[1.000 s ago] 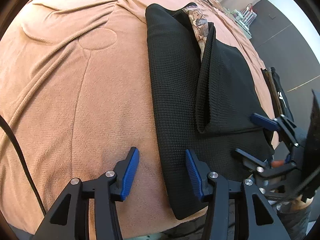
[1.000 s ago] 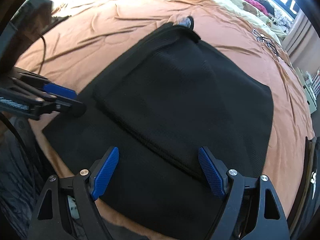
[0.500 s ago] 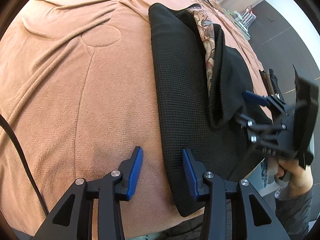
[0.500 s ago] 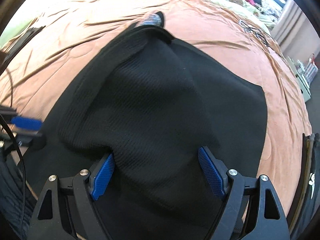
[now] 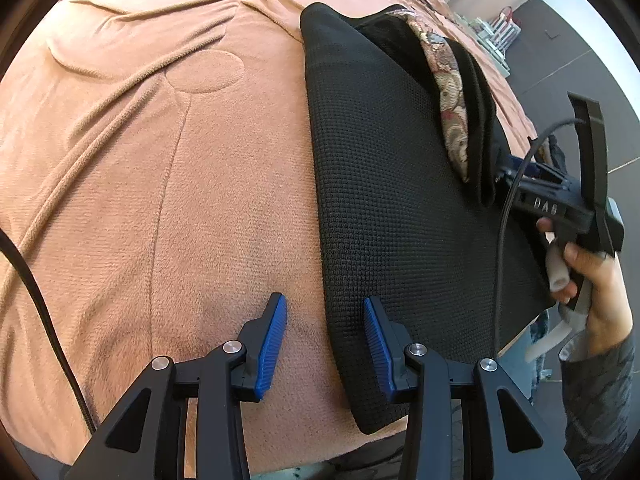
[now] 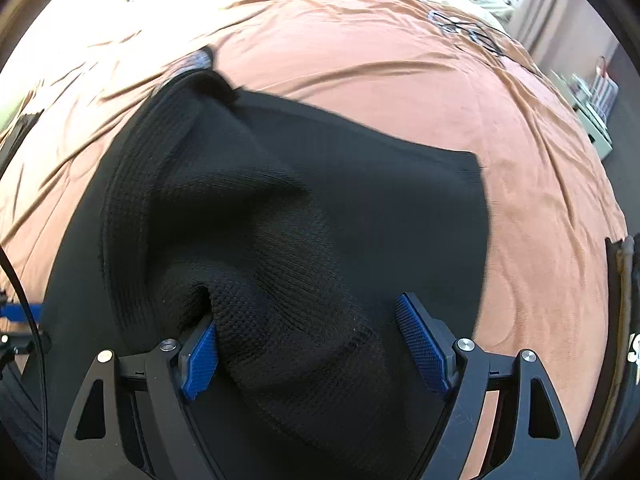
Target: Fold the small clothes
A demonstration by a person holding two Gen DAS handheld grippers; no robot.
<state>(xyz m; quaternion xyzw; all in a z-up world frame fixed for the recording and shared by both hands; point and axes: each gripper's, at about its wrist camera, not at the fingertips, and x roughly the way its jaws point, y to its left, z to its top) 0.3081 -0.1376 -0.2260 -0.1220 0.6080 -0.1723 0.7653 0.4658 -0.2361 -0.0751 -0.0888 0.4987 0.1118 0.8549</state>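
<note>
A black waffle-knit garment lies on the brown blanket, with patterned lining showing where its right flap is raised. My left gripper hovers open over the garment's near left edge. That edge runs between its fingers, and neither pad presses on it. My right gripper stands wide open with the bunched flap between its fingers. The cloth lies against the left pad, while the right pad is bare. Seen from the left wrist, the right gripper is tucked under the raised flap, and a hand holds it.
The wrinkled brown blanket covers the bed all around the garment. A black cable crosses its near left side. Dark floor tiles and a small rack lie beyond the bed's right edge. A dark item sits at the right rim.
The right gripper has swept across the garment, lifting the flap and bunching it between its fingers. The left jaws narrowed a little, and the left gripper kept its place.
</note>
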